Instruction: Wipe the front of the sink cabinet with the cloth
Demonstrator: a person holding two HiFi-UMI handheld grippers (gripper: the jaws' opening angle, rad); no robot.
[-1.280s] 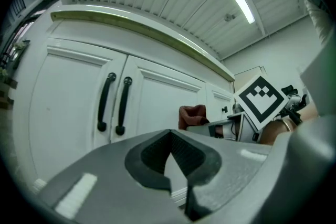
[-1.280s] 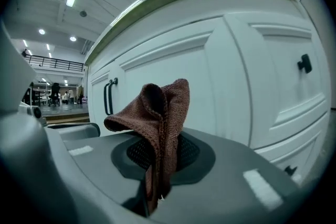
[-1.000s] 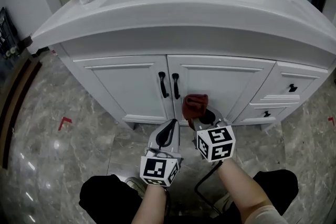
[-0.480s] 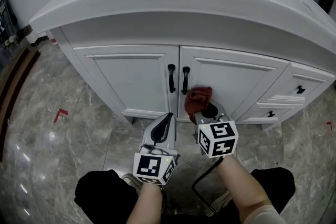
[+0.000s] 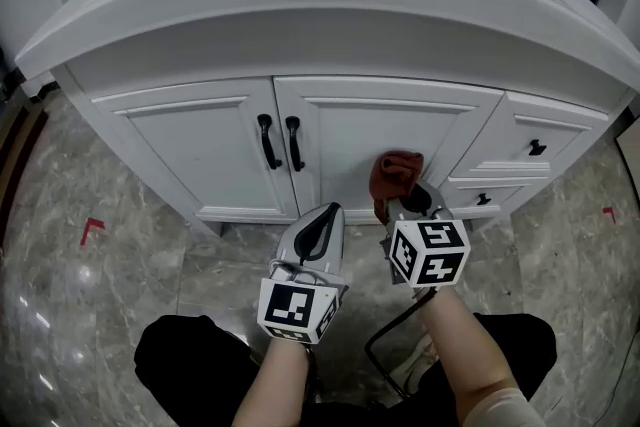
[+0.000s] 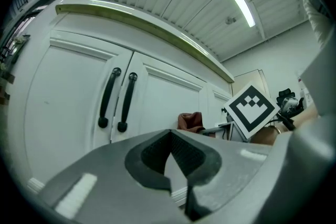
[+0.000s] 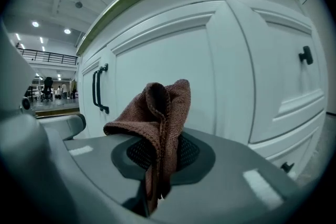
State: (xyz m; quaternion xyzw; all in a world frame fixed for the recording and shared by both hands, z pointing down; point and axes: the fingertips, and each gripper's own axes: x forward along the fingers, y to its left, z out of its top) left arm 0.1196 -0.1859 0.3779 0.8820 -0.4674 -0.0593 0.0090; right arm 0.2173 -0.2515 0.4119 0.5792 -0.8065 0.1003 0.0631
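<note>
**Helper:** Well, what do your right jaws hold?

**Me:** My right gripper (image 5: 404, 207) has its jaws shut tight on the brown cloth (image 7: 157, 113). The cloth is bunched up and sticks out past the tips of the jaws.

**Helper:** What is in front of them?

**Me:** Right ahead of those jaws is the white right-hand door (image 5: 385, 137) of the sink cabinet (image 5: 180, 133). The cloth is low down on that door and close up to it. I can't tell if it touches.

**Helper:** And beside the jaws?

**Me:** To the left of them are the two black handles (image 5: 265, 143), well apart from the cloth. To the right are the drawers (image 5: 515, 137) with small black knobs.

**Helper:** How about your other one?

**Me:** My left gripper (image 5: 330, 213) has its jaws pressed together with nothing in them. It sits just left of the right gripper. Its tips point at the foot of the cabinet, over the grey marble floor (image 5: 120, 255).
</note>
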